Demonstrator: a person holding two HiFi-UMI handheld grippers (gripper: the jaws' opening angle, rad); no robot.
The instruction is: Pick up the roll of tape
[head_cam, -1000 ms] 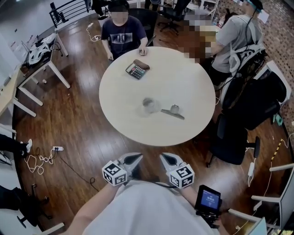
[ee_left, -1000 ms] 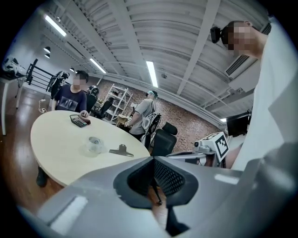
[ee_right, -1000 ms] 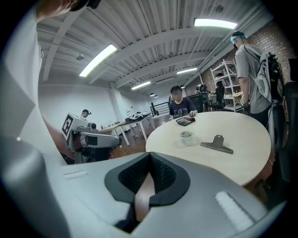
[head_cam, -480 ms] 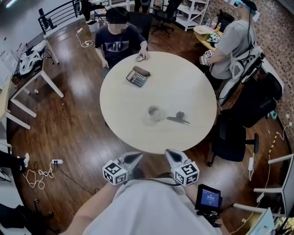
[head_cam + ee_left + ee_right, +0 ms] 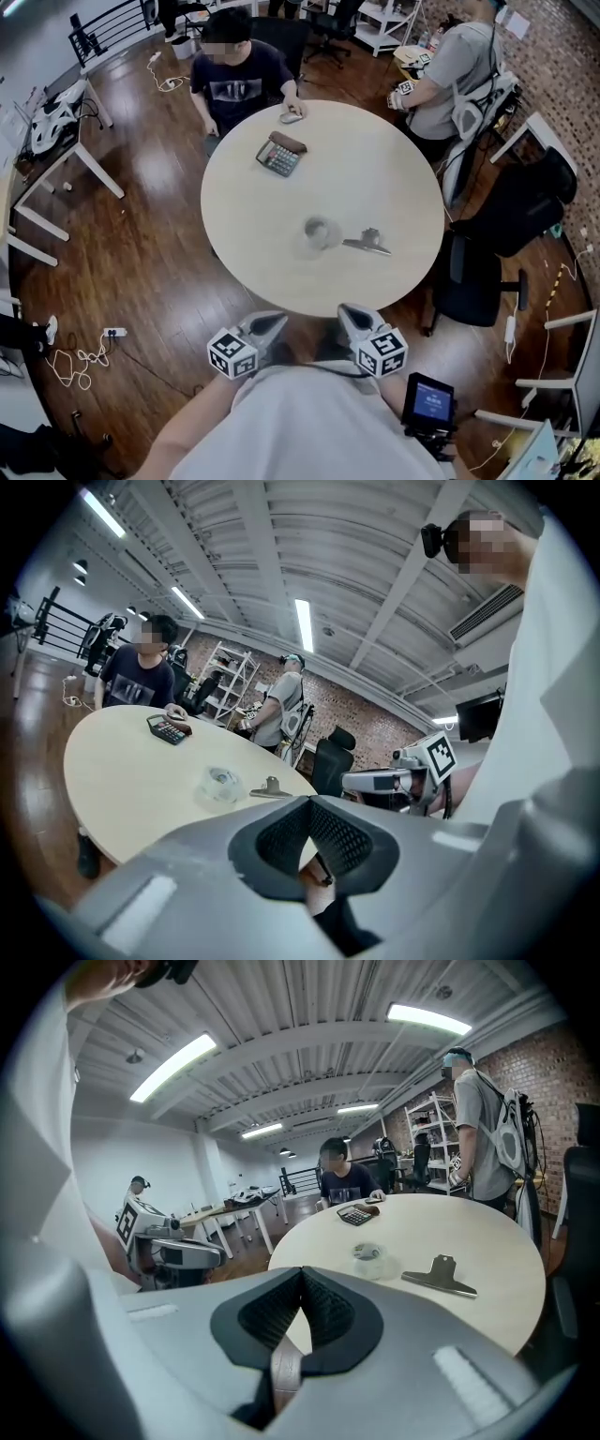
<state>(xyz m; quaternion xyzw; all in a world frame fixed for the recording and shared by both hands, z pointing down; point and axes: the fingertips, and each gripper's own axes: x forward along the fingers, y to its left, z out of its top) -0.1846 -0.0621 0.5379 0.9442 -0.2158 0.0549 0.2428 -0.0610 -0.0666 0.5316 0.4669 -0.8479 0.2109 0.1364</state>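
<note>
A clear roll of tape [image 5: 322, 232] lies flat near the middle of the round cream table [image 5: 253, 244], a little towards me. The roll shows again in the left gripper view [image 5: 221, 782] and the right gripper view [image 5: 367, 1255]. Both grippers hang off the table's near edge, close to my body. My left gripper [image 5: 270, 325] is shut with nothing in it, its pads meeting [image 5: 310, 801]. My right gripper [image 5: 350, 321] is also shut and holds nothing [image 5: 302, 1271]. Both point towards the table, well short of the tape.
A metal clip [image 5: 367, 244] lies just right of the tape. A calculator [image 5: 281, 155] sits at the far side in front of a seated person [image 5: 239, 80]. Another person [image 5: 450, 70] stands at the far right. A black chair [image 5: 473, 281] stands beside the table's right edge.
The table has drawn nearer and its near edge now lies just beyond the fingertips. Both grippers stay shut and side by side. The tape and clip have not moved on the table.
</note>
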